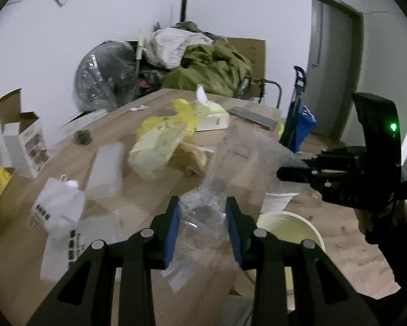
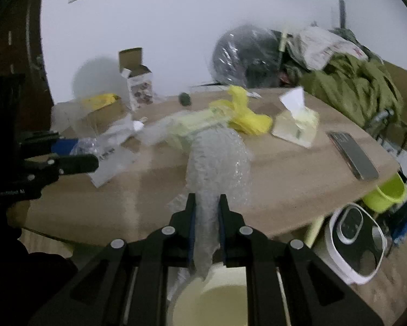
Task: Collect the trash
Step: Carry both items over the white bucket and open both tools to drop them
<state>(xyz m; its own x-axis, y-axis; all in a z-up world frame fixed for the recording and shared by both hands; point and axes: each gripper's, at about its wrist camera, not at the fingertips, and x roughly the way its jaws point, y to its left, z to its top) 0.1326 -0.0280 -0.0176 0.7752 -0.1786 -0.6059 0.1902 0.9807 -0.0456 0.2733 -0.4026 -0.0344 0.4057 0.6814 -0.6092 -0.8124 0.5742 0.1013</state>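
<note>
My left gripper [image 1: 202, 203] is shut on a crumpled clear plastic bag [image 1: 203, 218] held above the wooden table's near edge. My right gripper [image 2: 206, 199] is shut on a strip of bubble wrap [image 2: 217, 160] that trails up over the table; it shows at the right of the left wrist view [image 1: 282, 175]. A cream bin [image 1: 290, 231] stands on the floor just below both grippers and shows at the bottom of the right wrist view [image 2: 217, 296]. More trash lies on the table [image 2: 285, 184]: a yellow plastic bag [image 1: 160, 141], white paper bags [image 1: 59, 203], clear plastic sheets.
A tissue box [image 2: 297, 126] and a phone [image 2: 353, 154] lie on the table's right part. A small dark green lump [image 1: 82, 137] sits far left. An open carton [image 2: 137, 81], a green bucket [image 2: 388, 193] and a white appliance [image 2: 353, 239] stand around the table.
</note>
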